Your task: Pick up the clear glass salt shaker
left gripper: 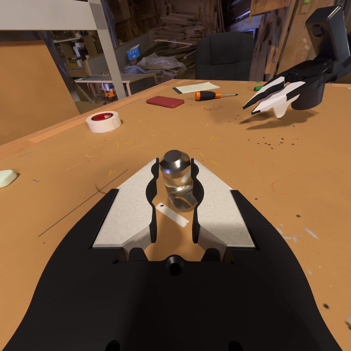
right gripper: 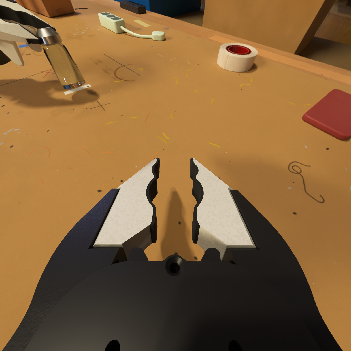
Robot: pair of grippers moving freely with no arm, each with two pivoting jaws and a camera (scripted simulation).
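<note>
The clear glass salt shaker with a metal cap sits between my left gripper's fingers, which are shut on it near the cap. In the right wrist view the shaker hangs tilted from the left gripper at the upper left. Its base is just above the orange table and its shadow falls beside it. My right gripper is open and empty, low over the table. It also shows in the left wrist view at the far right.
A roll of cream tape, a red pad, an orange-and-black screwdriver and a notepad lie towards the table's far side. A power strip lies beyond the shaker. A white strip marks the table under it.
</note>
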